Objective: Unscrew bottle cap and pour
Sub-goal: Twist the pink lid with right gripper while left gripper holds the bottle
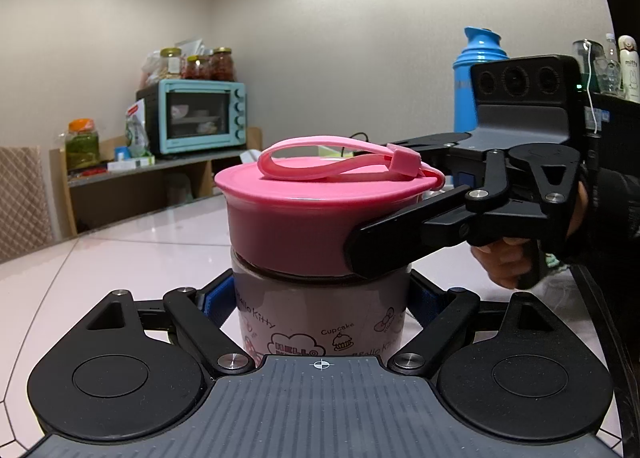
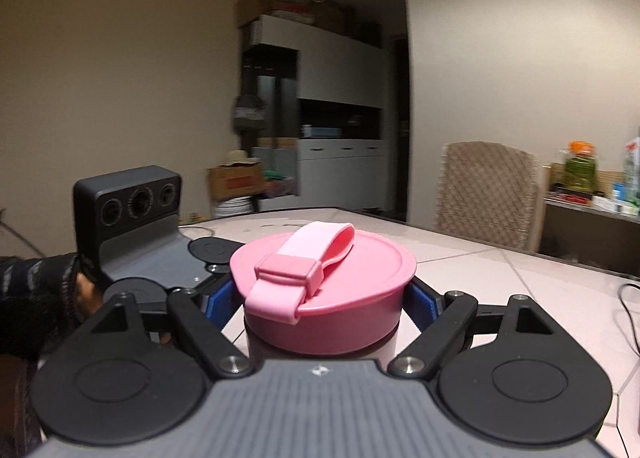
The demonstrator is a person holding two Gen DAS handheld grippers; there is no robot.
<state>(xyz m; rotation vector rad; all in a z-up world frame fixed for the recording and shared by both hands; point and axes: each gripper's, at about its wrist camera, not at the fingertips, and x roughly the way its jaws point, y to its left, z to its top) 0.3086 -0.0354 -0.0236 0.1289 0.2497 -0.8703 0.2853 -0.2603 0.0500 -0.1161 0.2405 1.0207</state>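
Left gripper [image 1: 320, 298] fingers clamp the bottle [image 1: 320, 322] body, right gripper [image 2: 322, 298] fingers pinch the pink cap [image 2: 324, 278]; twist level, keep body from spinning.

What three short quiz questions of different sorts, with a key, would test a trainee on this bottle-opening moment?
1. True or false: the left gripper clamps the translucent Hello Kitty printed bottle body below its cap.
2. Multiple choice: the right gripper is closed around A) the teal toaster oven, B) the round pink screw cap, C) the blue thermos.
3. Fill in: the pale pink strap loop lies on top of the ____.

Key: 1 true; 2 B; 3 cap.
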